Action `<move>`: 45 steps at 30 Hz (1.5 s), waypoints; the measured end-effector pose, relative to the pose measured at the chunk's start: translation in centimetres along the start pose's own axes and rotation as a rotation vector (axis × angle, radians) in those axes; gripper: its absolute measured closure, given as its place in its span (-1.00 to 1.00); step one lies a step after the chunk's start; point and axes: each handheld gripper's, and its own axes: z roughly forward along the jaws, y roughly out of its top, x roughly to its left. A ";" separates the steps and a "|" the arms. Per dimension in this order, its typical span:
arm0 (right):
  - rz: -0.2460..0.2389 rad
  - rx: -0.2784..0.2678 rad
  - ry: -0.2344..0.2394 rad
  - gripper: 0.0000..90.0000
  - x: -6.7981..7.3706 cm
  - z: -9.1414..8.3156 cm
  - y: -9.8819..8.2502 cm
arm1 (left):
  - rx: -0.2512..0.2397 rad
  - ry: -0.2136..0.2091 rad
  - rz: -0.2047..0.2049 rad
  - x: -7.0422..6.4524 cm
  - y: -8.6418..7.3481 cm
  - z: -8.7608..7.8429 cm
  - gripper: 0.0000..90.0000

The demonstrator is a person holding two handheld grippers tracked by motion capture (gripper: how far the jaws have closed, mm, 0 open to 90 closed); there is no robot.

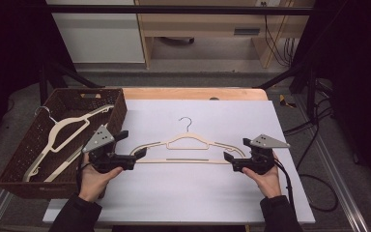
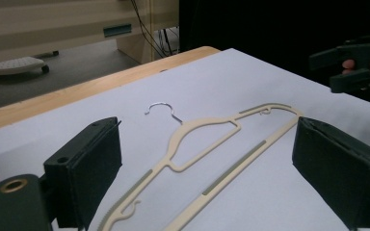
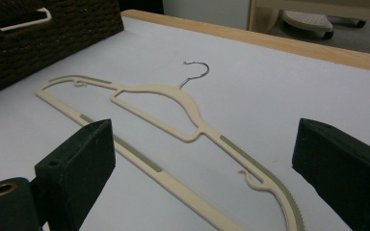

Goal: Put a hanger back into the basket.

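- Hanger [image 1: 187,147] flat on the white board [image 1: 212,193], its ends just beside the left gripper [image 1: 134,155] and right gripper [image 1: 228,158], both jaws wide.
- High view catches the basket [image 1: 17,159] with more hangers [image 1: 63,133].

Your left hand [image 1: 92,180] holds the left gripper [image 1: 134,158] low over the table, its jaws pointing toward your right. Its jaws stand wide apart with nothing between them, as the left gripper view confirms. Your right hand [image 1: 266,178] holds the right gripper [image 1: 228,160] at the same height, pointing back toward the left one. Its jaws are likewise spread wide and grip nothing. Both forearms enter from the bottom edge, sleeves dark, and the two grippers face each other well apart.
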 end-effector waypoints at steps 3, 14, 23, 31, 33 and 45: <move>0.005 0.034 -0.023 -0.80 -0.4 1.2 -0.2 | 0.020 -0.010 0.013 -0.6 -0.9 0.7 -0.79; 0.028 0.122 -0.062 -0.69 -2.3 5.7 -0.9 | 0.087 -0.039 -0.006 -1.1 -4.0 2.5 -0.79; 0.021 0.215 -0.088 -0.60 -4.4 8.5 -2.1 | 0.121 -0.042 -0.007 -1.1 -4.8 3.2 -0.79; 0.005 0.251 -0.070 -0.37 -4.2 10.4 -2.1 | 0.120 -0.028 -0.021 -0.5 -4.9 3.0 -0.79; -0.016 0.264 -0.056 -0.24 -4.3 10.8 -2.4 | 0.120 -0.025 -0.020 -0.4 -4.9 3.0 -0.79; -0.123 0.352 -0.008 0.60 -2.8 9.6 -2.1 | 0.116 -0.018 -0.028 -0.2 -5.0 2.7 -0.79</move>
